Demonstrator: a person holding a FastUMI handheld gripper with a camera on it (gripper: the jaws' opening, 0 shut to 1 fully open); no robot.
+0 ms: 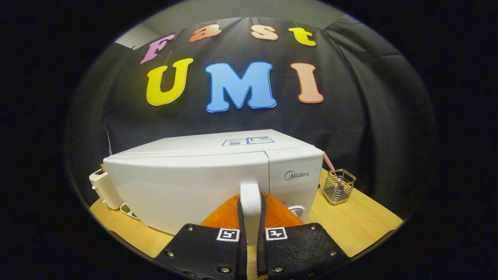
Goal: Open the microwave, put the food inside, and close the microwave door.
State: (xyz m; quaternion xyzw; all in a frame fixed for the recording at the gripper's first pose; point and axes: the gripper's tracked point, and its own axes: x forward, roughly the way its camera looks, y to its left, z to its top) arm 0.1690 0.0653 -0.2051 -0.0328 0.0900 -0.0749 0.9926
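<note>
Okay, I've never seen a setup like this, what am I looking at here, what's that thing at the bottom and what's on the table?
The camera rides on a hand-held grasping tool and looks forward along its two fingers. Those fingers are closed on the white door handle of a microwave whose door looks shut. It stands on a wooden table. Beside it on one side sit a white toaster and a small dish; on the other side stands a wire holder with a straw in it.
</note>
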